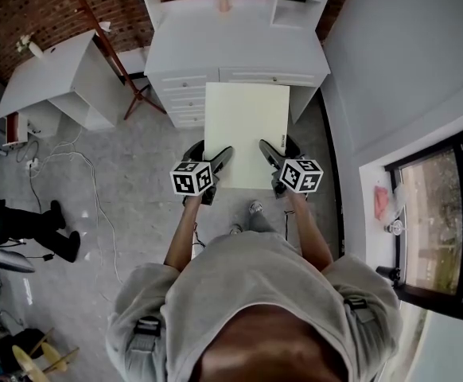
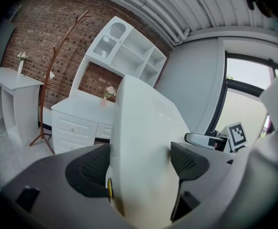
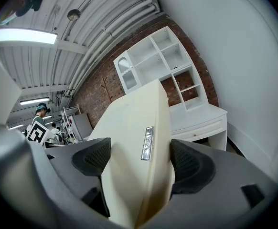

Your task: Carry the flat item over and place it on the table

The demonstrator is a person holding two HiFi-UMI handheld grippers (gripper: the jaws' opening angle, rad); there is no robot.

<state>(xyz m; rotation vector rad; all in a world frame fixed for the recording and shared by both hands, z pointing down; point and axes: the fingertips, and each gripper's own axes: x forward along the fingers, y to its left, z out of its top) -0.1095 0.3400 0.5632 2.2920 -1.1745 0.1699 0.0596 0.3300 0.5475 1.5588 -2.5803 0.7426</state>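
left gripper (image 1: 218, 164), right gripper (image 1: 271, 157) each clamp near edge of flat panel (image 1: 246, 130); long axis points ahead, desk (image 1: 215, 42) beyond far end.

Flat cream panel (image 1: 246, 134), held level, just before white desk (image 1: 239, 46)

The panel (image 1: 246, 134) is pale cream, with a small silver badge (image 3: 148, 143). The cubes (image 1: 192, 178) carry black-and-white squares. The pads (image 2: 89, 168) are black with a mesh pattern. The desk (image 1: 239, 42) is white, the wall (image 1: 25, 6) red-brown brick, the floor (image 1: 128, 173) speckled grey.
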